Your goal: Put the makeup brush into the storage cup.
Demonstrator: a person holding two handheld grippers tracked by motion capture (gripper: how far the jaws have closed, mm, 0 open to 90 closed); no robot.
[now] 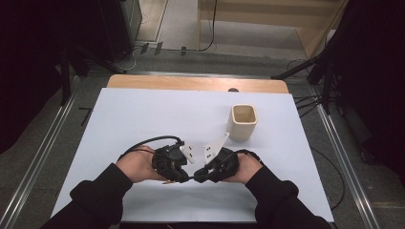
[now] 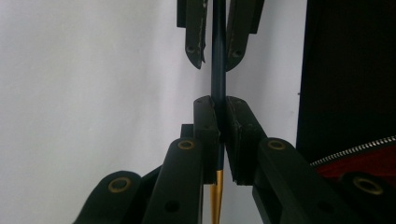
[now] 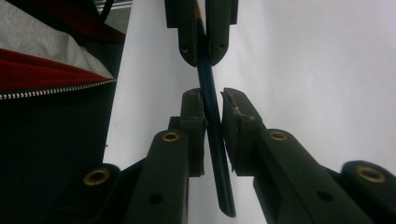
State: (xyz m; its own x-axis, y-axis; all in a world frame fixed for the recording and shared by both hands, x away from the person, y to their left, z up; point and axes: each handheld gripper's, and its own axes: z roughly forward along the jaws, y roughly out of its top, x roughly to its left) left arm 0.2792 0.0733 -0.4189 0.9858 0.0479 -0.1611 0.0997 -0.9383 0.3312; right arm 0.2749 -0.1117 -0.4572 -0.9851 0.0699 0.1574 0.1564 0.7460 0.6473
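Observation:
A thin dark blue pencil [image 2: 218, 79] with a gold end runs between the two grippers near the table's front middle. My left gripper [image 2: 219, 100] is shut on it, pads pressed to both sides. My right gripper [image 3: 212, 93] faces it tip to tip with its jaws a little apart around the pencil [image 3: 206, 77], a narrow gap showing beside the shaft. In the high view the left gripper [image 1: 184, 177] and right gripper [image 1: 197, 177] meet nose to nose, each held in a hand.
A cream square cup [image 1: 243, 121] stands upright to the right of centre, beyond the right hand. The white table sheet [image 1: 143, 119] stretches out to the left and far side. A wooden table edge [image 1: 191, 83] lies at the back. Black sleeves enter from the bottom.

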